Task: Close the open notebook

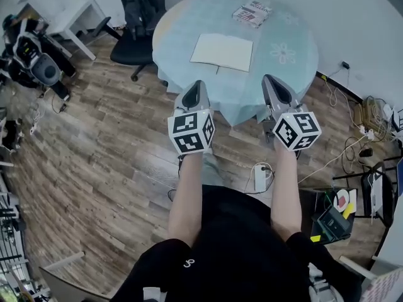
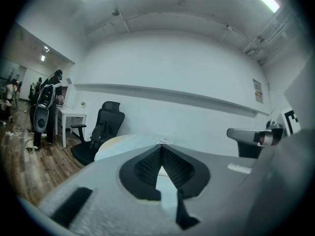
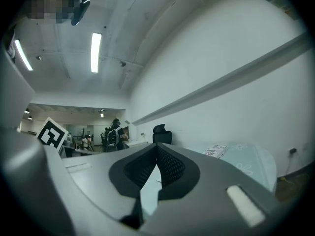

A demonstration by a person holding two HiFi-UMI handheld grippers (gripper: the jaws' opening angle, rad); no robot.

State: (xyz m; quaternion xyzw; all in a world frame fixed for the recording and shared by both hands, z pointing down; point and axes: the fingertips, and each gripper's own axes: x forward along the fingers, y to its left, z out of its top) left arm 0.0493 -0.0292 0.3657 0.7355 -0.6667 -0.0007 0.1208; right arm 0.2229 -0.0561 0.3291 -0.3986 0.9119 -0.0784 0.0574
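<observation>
The open notebook [image 1: 221, 51] lies flat with white pages up, in the middle of a round table [image 1: 296, 74] covered in pale blue cloth. Both grippers hover over the wooden floor just short of the table's near edge and point at it. My left gripper [image 1: 198, 82] is shut and holds nothing, its tip below the notebook's left half. To its right, my right gripper [image 1: 269, 78] is also shut and empty. In the left gripper view the jaws of the left gripper [image 2: 161, 146] meet at the tip, with the table [image 2: 118, 144] beyond. The right gripper [image 3: 157, 145] shows the same closed tips.
A small patterned box [image 1: 252, 12] sits at the table's far side, also visible as the box [image 3: 215, 151]. A black office chair [image 1: 140, 17] stands left of the table, beside a white desk [image 1: 69, 11]. A power strip [image 1: 260, 177] and cables [image 1: 352, 143] lie on the floor.
</observation>
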